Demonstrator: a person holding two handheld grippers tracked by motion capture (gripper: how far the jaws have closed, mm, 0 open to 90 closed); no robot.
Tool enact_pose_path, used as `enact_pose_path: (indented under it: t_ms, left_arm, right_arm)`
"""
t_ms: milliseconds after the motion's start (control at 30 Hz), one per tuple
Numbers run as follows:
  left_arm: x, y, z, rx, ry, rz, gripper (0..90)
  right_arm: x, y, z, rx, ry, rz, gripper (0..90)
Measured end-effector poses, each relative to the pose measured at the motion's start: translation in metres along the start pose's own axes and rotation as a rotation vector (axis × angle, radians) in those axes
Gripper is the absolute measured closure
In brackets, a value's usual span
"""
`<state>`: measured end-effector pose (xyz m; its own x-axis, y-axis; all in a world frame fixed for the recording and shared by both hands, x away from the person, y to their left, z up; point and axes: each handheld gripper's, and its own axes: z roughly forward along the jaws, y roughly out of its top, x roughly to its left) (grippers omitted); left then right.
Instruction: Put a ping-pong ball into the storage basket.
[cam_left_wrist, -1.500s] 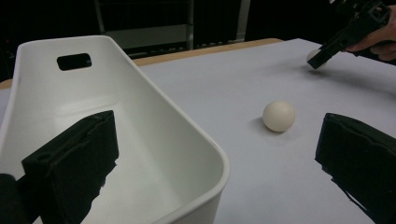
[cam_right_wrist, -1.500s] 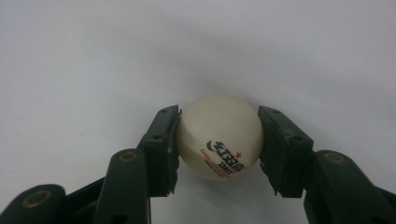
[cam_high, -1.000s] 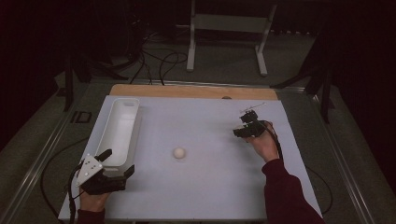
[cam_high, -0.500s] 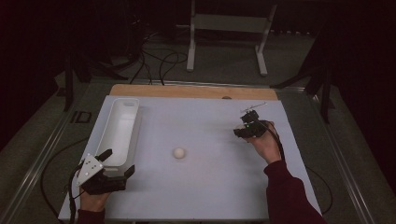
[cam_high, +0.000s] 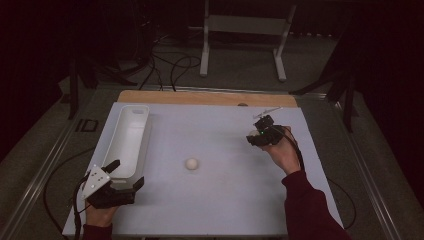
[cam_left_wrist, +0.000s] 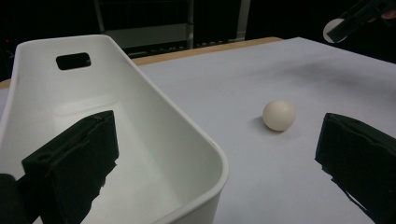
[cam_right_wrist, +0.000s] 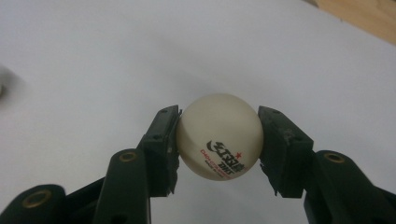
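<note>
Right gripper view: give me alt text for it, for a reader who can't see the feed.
The right gripper is clamped on a white table-tennis ball with a black and red printed logo, one black jaw on each side. Behind it lies the pale table surface, with a strip of wooden edge at top right.

Held ball: cream-white matt plastic ping-pong ball (cam_right_wrist: 219, 140) — smooth
Bin: long white plastic bin (cam_left_wrist: 154, 126) — glossy
Board edge: bare wooden strip (cam_high: 200, 97)
</note>
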<state>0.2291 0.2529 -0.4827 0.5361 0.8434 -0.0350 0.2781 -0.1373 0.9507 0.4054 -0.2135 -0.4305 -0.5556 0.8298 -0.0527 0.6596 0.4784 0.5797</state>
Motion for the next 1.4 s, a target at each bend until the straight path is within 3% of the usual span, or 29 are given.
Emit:
enact_pose_path:
  t_ms: [400, 1400]
  left_arm:
    - [0.0, 0.0, 0.0, 0.0, 0.0, 0.0, 0.0]
    - [0.0, 0.0, 0.0, 0.0, -0.002, 0.001, 0.0]
  right_arm:
    - [0.013, 0.014, -0.011, -0.029, 0.018, -0.053, 50.5]
    - [0.028, 0.03, -0.023, -0.057, 0.042, -0.085, 50.5]
